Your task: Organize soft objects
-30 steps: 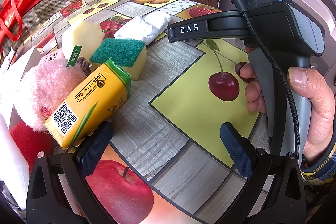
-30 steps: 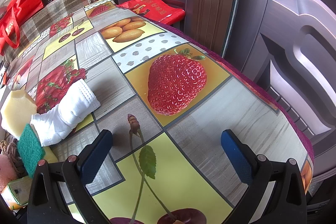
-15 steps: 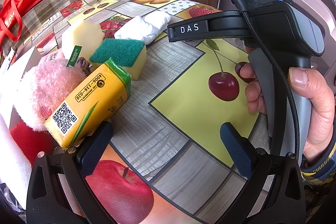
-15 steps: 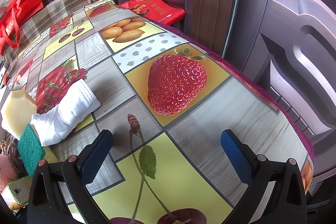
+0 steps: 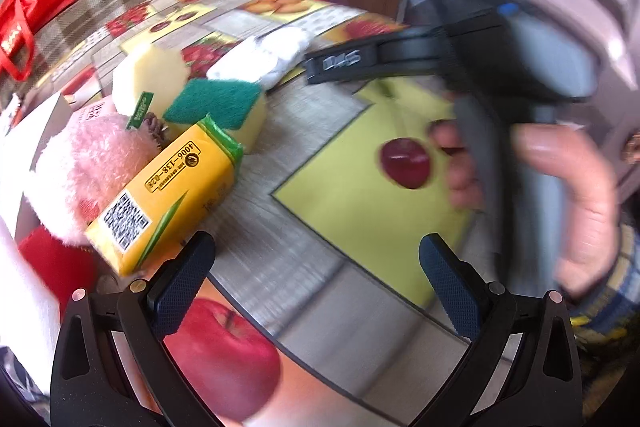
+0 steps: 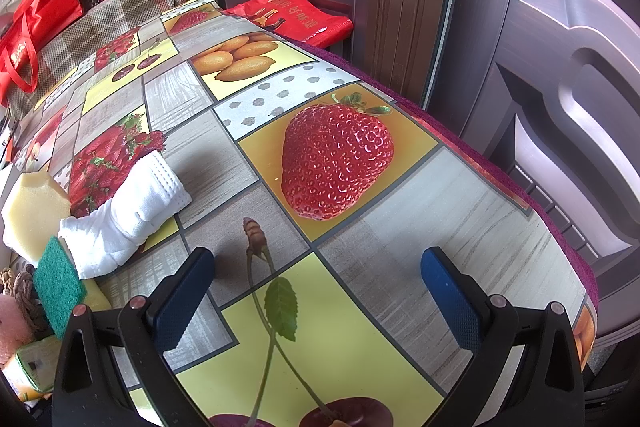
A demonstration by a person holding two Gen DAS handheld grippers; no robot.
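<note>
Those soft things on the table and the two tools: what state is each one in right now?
Left tool: open, empty, above the tablecloth.
Right tool: open, empty.
Tissue pack: sealed, lying tilted against the plush.
Pink plush: lying under the pack's edge.
Green sponge: flat, scrub side up.
Yellow sponge: lying flat.
White cloth: rolled, lying on the tablecloth.

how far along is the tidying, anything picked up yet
Nothing looks done yet. Both the left claw and right claw are open and empty. The tissue pack, scrub sponge, pink plush toy and white sock are all left, bunched on the table.
</note>
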